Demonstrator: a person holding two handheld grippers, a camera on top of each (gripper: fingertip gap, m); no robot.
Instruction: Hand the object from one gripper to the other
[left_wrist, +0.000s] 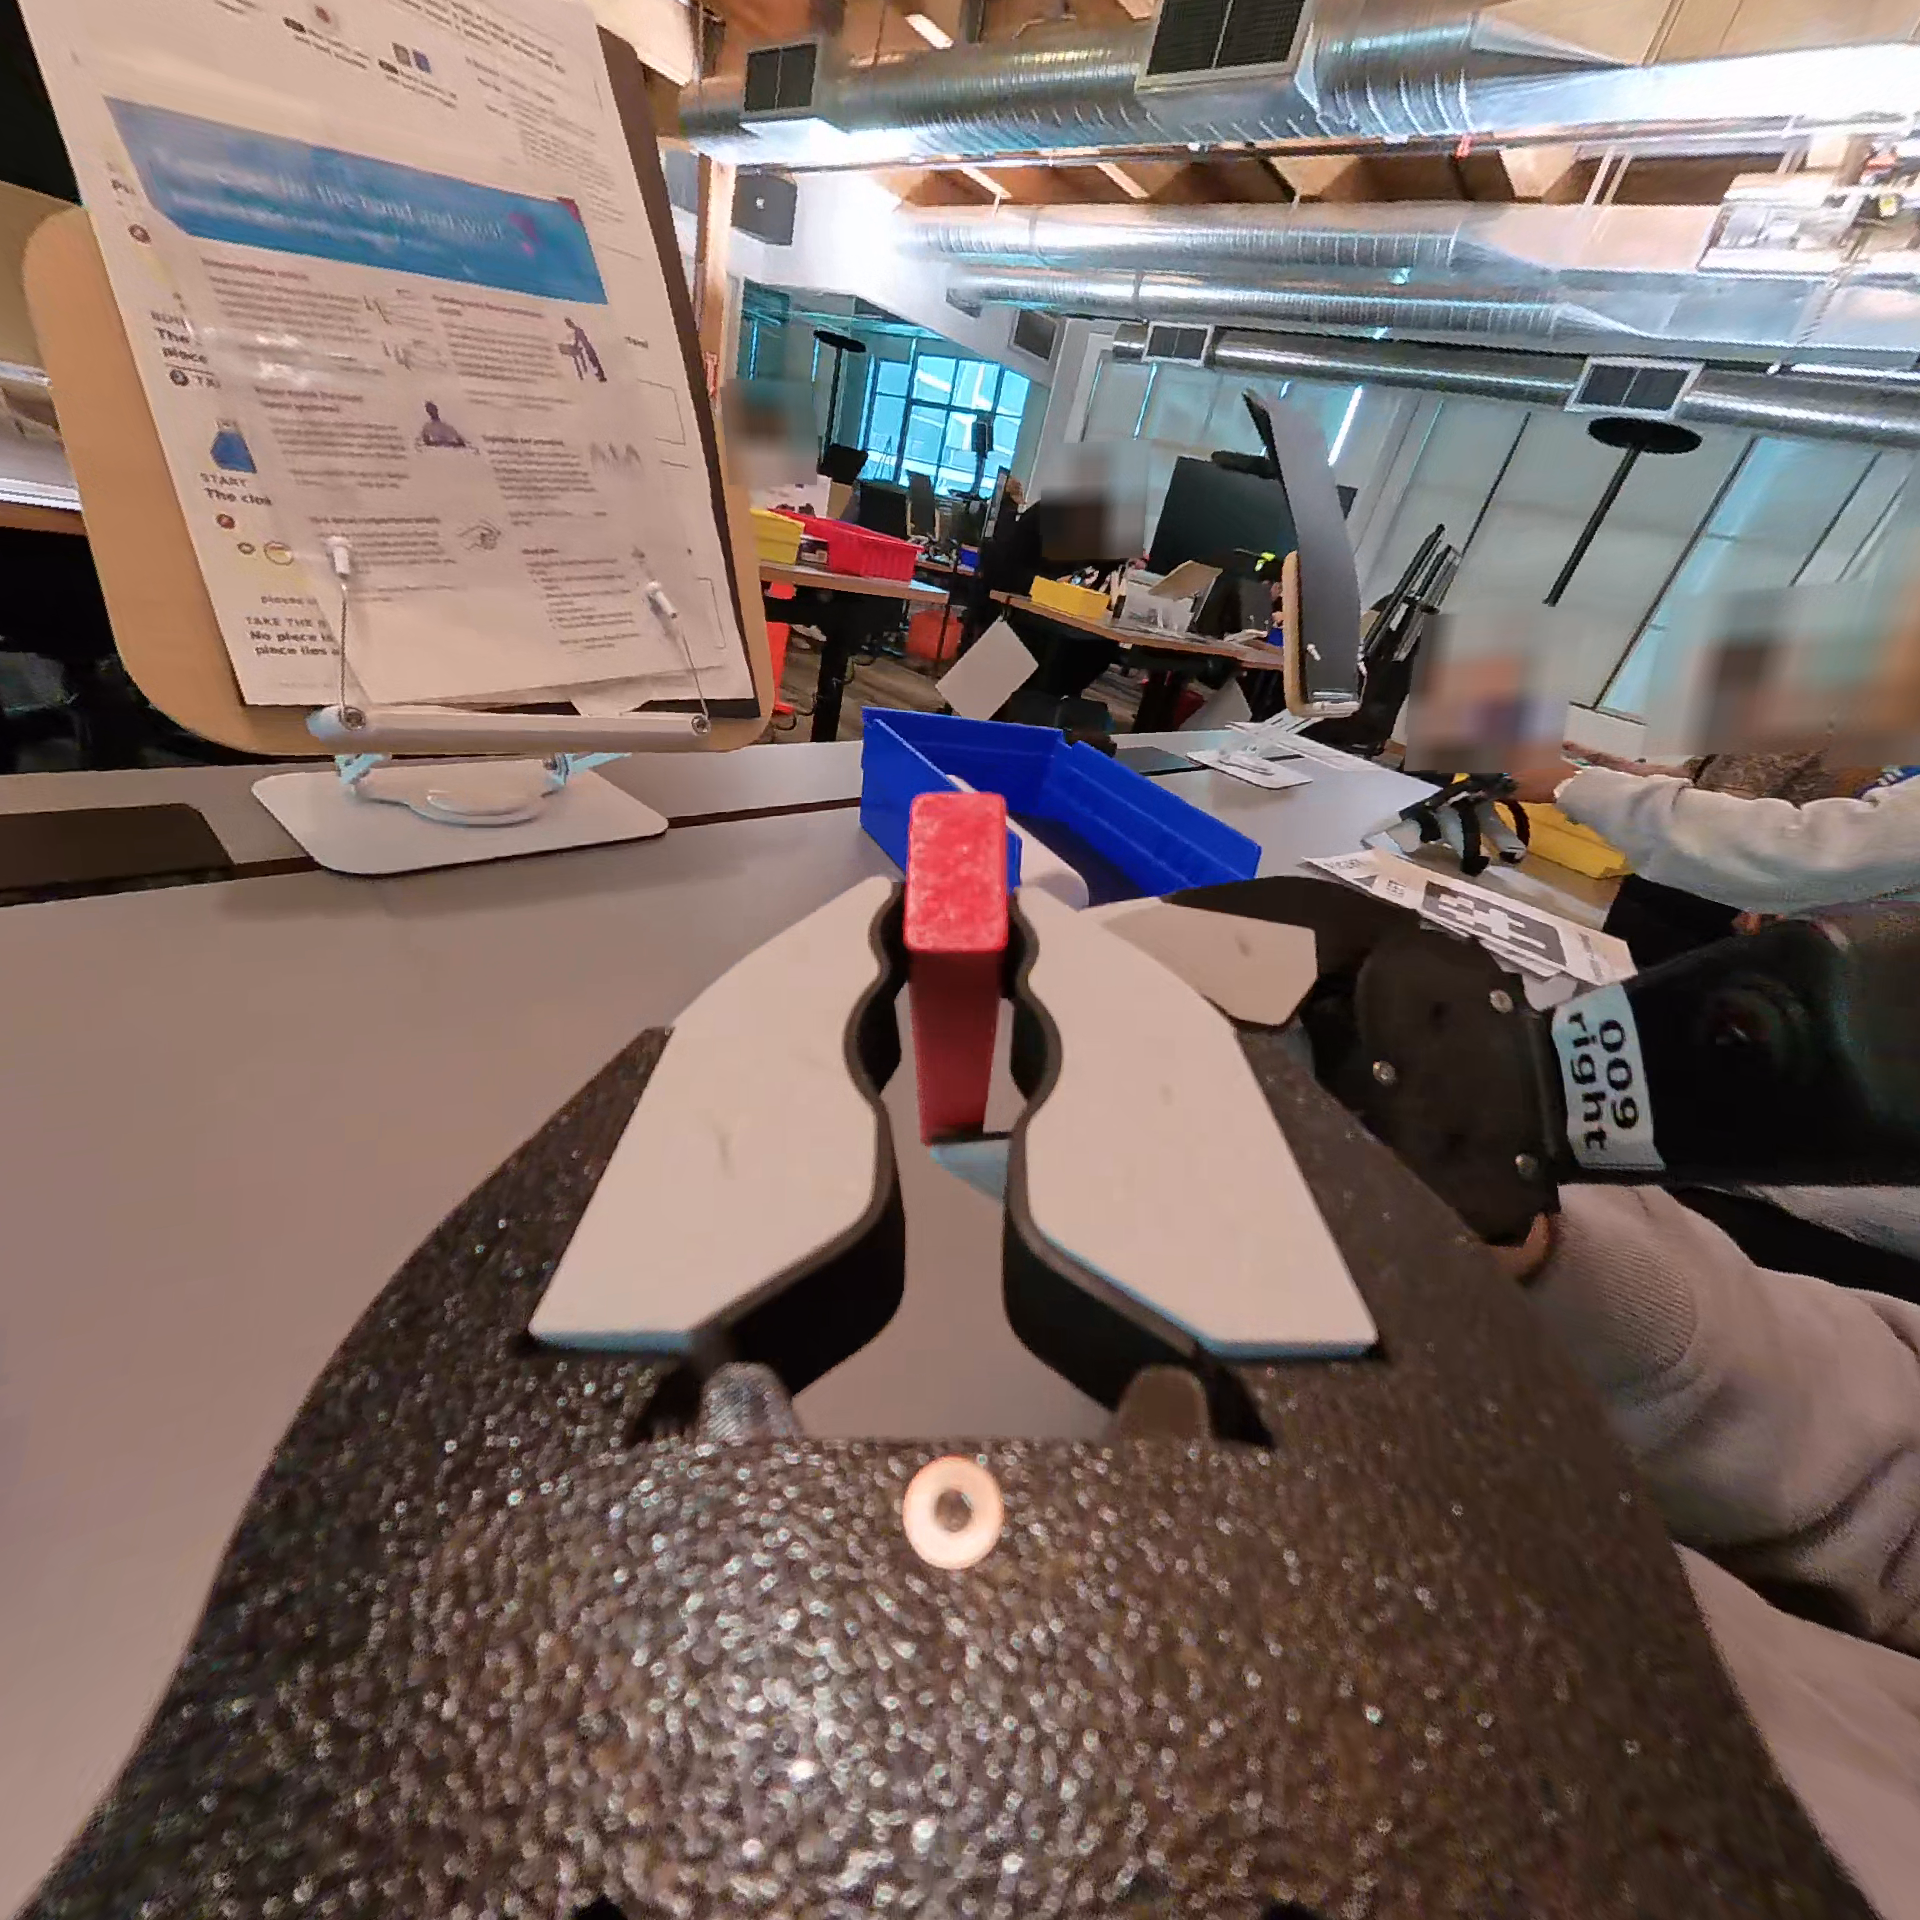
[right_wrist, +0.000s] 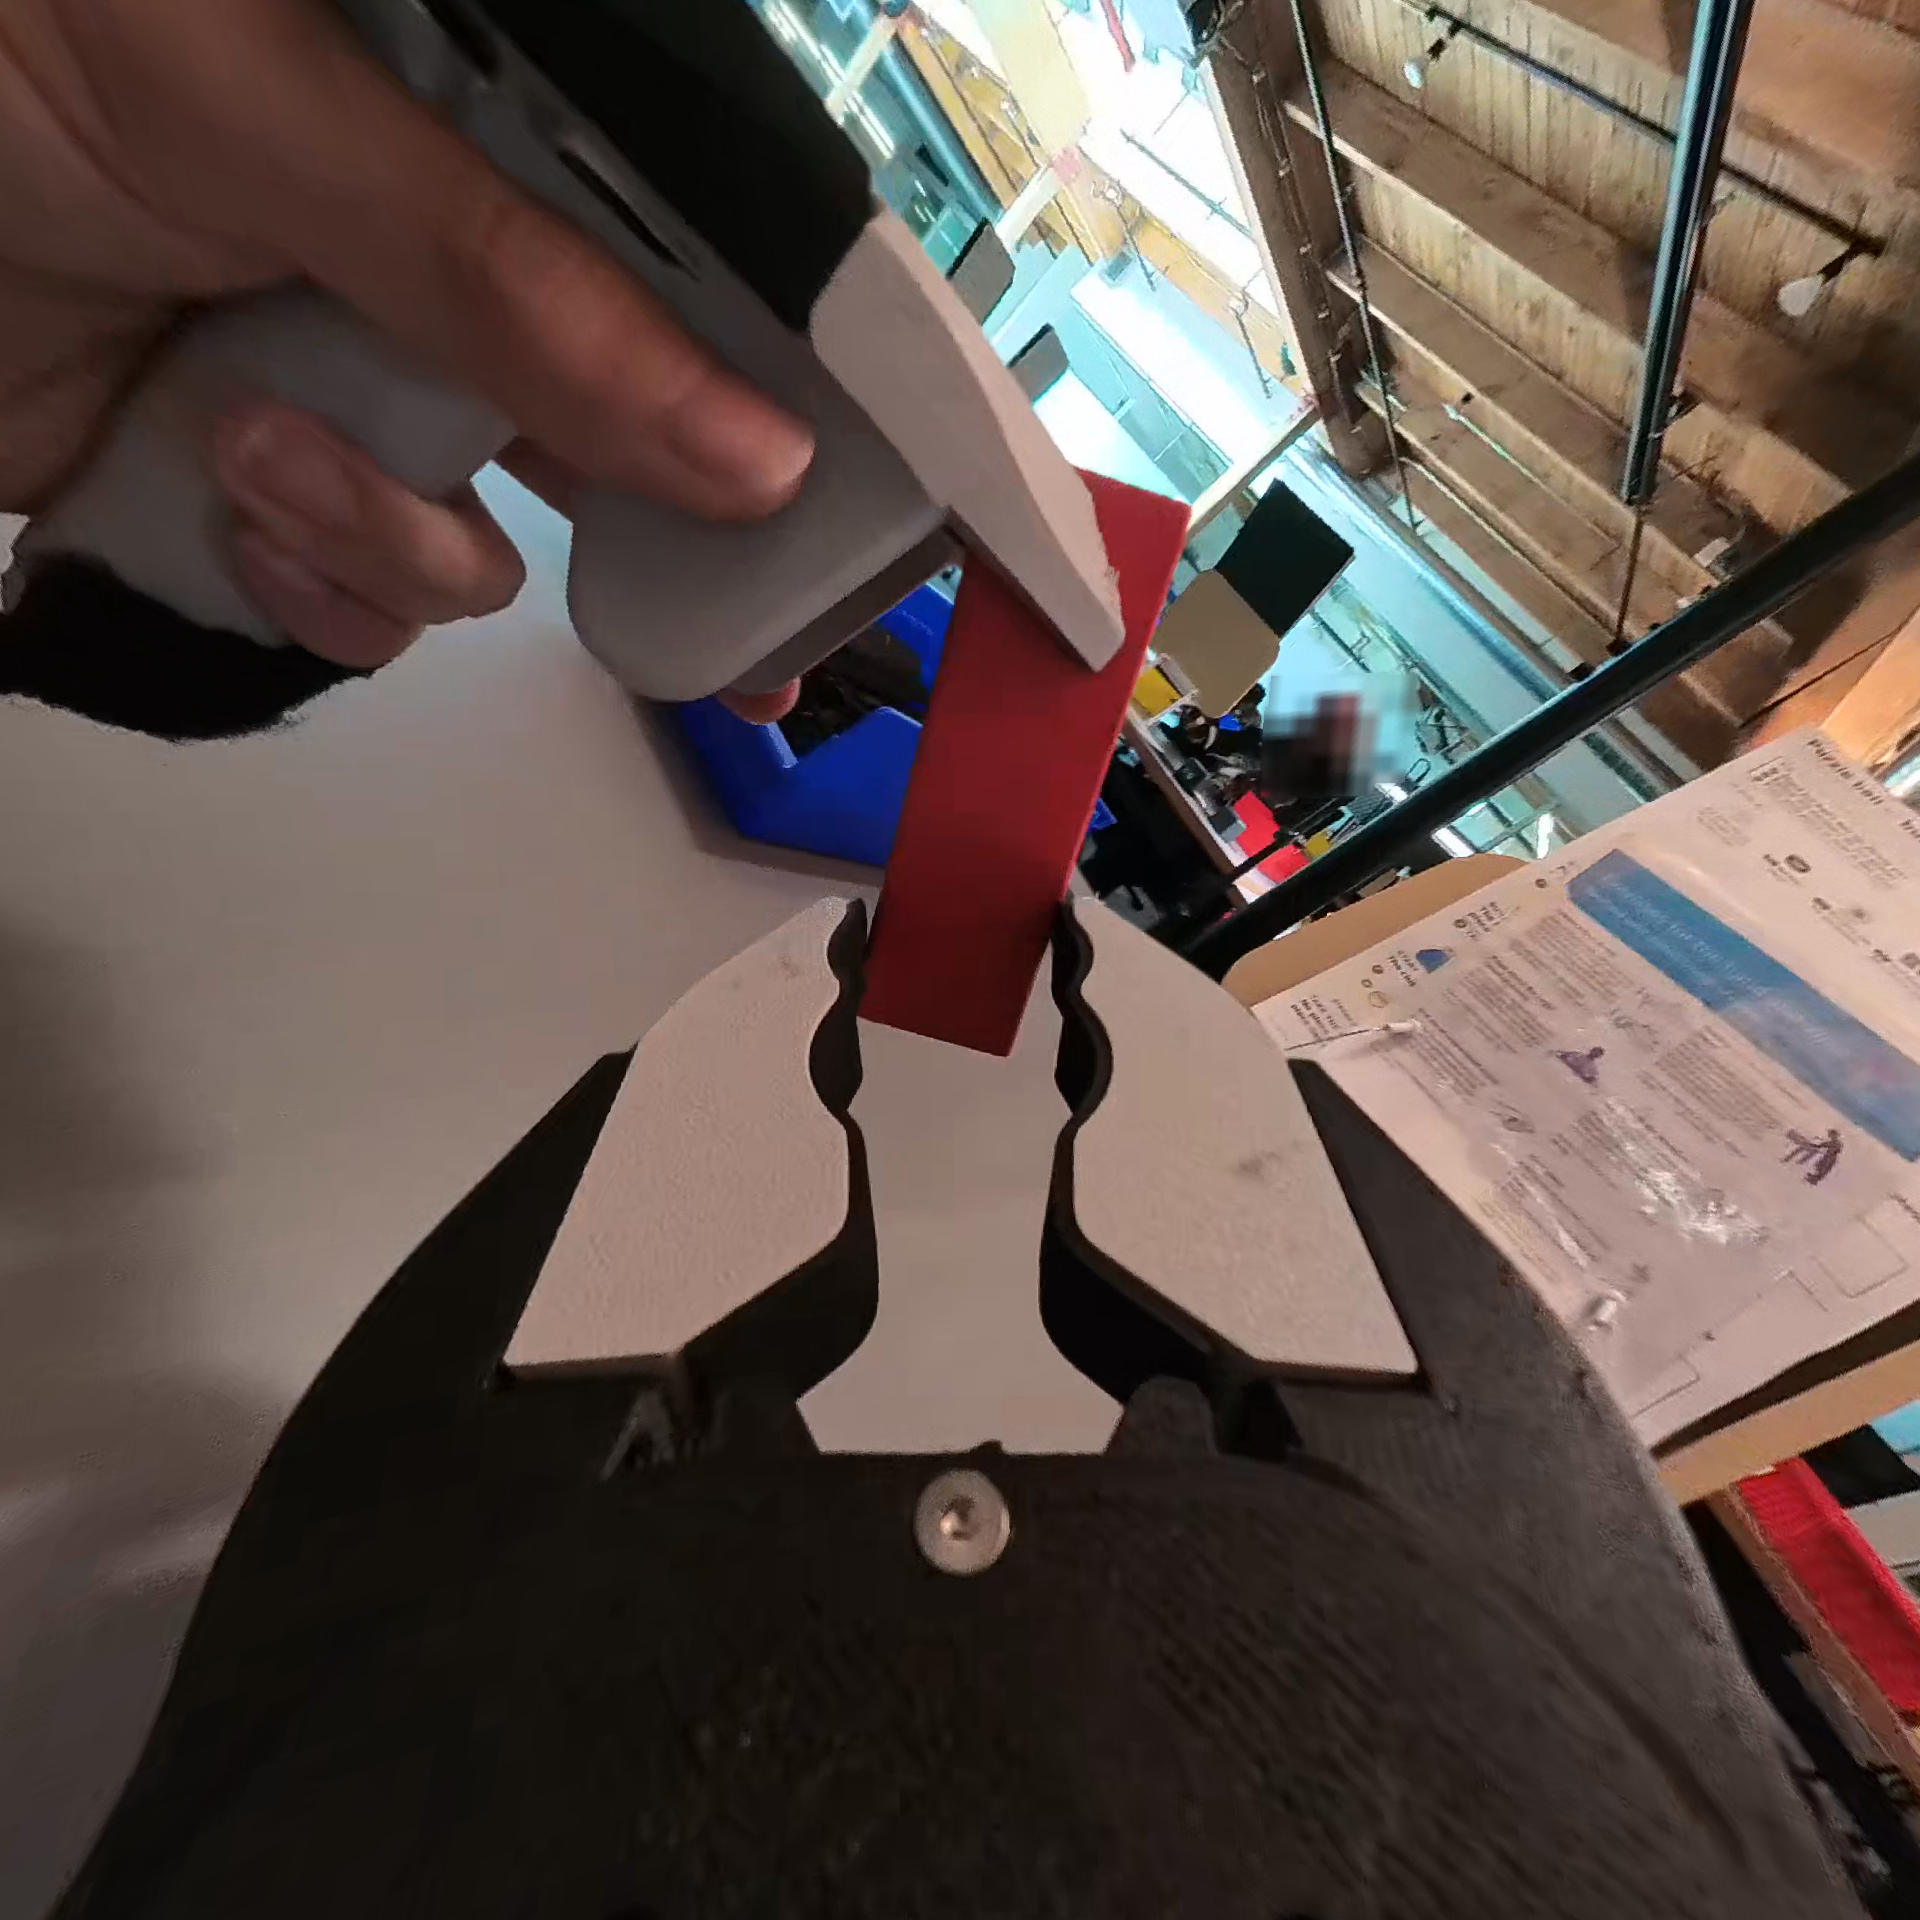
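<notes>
A flat red block (left_wrist: 954, 935) is clamped upright between the fingers of my left gripper (left_wrist: 956, 914), above the grey table (left_wrist: 312, 1039). My right gripper (left_wrist: 1195, 956) comes in from the right, level with the block. In the right wrist view the same red block (right_wrist: 997, 831) has its lower end between the tips of my right gripper (right_wrist: 961, 935), and both tips sit against its edges. The left gripper's fingers (right_wrist: 987, 457), held by a hand (right_wrist: 312, 312), pinch the block's upper part. Both grippers hold the block.
A blue bin (left_wrist: 1049, 800) lies on the table just behind the block. A document stand with printed sheets (left_wrist: 395, 364) is at the back left and shows in the right wrist view (right_wrist: 1662, 1091). People work at desks beyond, and a sleeved arm (left_wrist: 1714, 831) reaches in at the far right. One gripper's finger ends stand about 5 cm off the other's.
</notes>
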